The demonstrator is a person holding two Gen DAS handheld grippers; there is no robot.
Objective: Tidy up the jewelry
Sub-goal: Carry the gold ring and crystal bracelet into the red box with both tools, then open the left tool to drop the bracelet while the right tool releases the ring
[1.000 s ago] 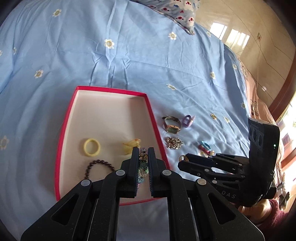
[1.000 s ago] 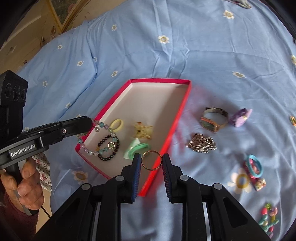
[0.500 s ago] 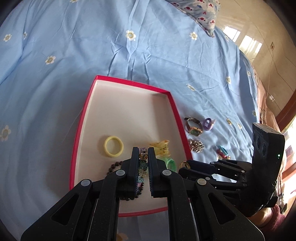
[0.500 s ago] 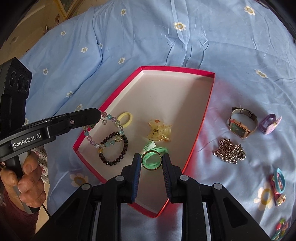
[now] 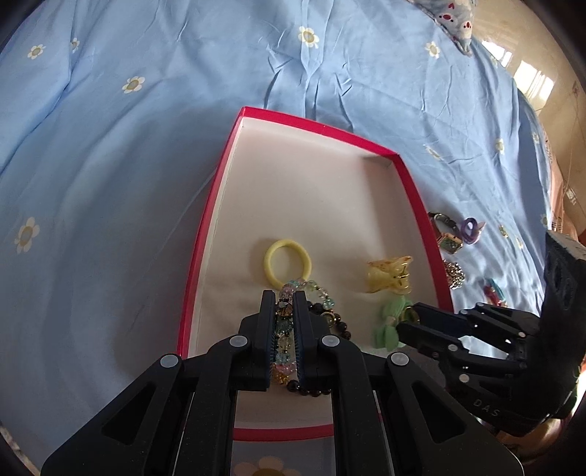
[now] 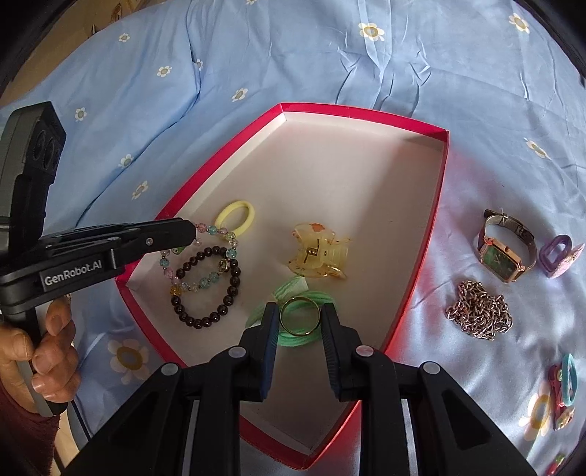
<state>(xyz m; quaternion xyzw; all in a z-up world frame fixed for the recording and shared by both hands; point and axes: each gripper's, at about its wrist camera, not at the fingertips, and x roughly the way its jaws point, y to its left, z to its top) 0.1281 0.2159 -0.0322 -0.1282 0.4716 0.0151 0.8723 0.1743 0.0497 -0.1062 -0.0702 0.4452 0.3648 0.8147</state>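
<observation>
A red-rimmed box (image 5: 320,128) (image 6: 366,114) lies on the blue bedspread. In it are a yellow hair tie (image 5: 287,260) (image 6: 234,216), a yellow claw clip (image 5: 389,280) (image 6: 318,252), a dark bead bracelet (image 6: 205,285) and a green hair tie (image 6: 296,311). My left gripper (image 5: 284,309) is shut on a pastel bead bracelet (image 5: 284,329) (image 6: 197,256), low over the box's near left part. My right gripper (image 6: 298,316) is shut on a gold ring (image 6: 299,315), just above the green hair tie.
Right of the box on the bedspread lie a green-faced watch (image 6: 503,250), a purple clip (image 6: 558,256), a silver chain (image 6: 478,311) and several small colourful hair pieces (image 6: 562,388). A patterned pillow (image 5: 454,18) lies far back. A hand (image 6: 40,362) holds the left gripper.
Both grippers have moved forward over the box and lower. The gold ring went from the box's right rim to above the green hair tie. The pastel bracelet now hangs onto the dark bracelet.
</observation>
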